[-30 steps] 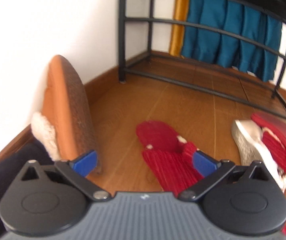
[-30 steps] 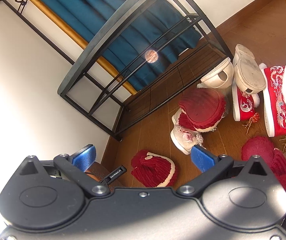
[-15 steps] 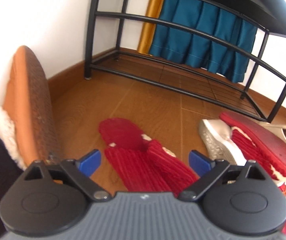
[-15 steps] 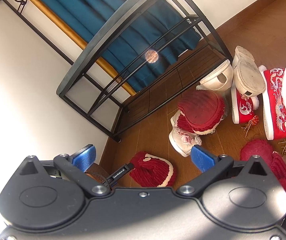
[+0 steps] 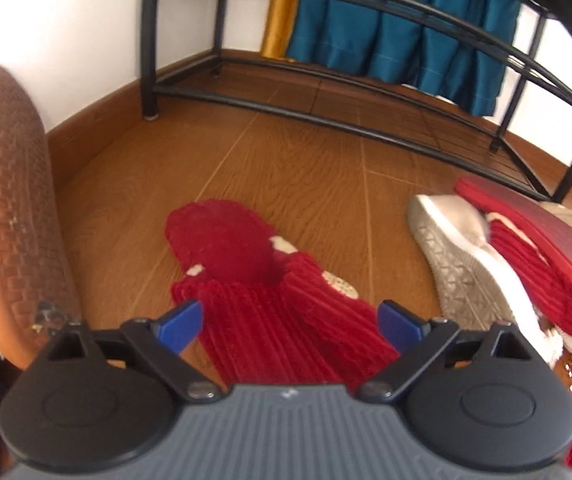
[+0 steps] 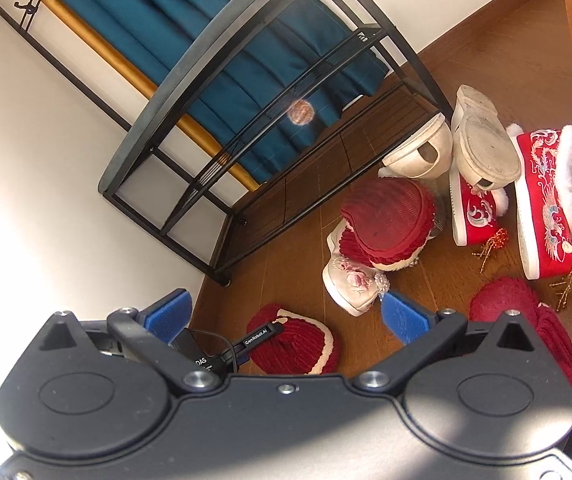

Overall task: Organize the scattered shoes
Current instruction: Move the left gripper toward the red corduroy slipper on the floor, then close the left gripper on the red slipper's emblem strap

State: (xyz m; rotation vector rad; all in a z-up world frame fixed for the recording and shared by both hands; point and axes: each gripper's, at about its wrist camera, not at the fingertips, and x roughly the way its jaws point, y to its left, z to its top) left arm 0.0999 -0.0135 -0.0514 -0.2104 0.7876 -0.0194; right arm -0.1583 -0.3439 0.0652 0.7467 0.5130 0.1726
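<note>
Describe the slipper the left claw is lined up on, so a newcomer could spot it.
Start at the black metal shoe rack. On the bare wood floor before it lies a red ribbed slipper, alone, between the open left claw pads. Its neighbours differ: an orange-soled shoe standing on edge, a silver-soled shoe in a pile.

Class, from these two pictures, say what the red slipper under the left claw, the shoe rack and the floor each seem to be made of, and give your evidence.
Red slipper: soft ribbed fabric, probably corduroy or chenille, matte; parallel cords show across its upper.
Shoe rack: thin black bars, likely painted metal, with a faint sheen.
Floor: brown boards with grain lines and seams, wood or wood-look laminate; the pictures cannot settle which.
</note>
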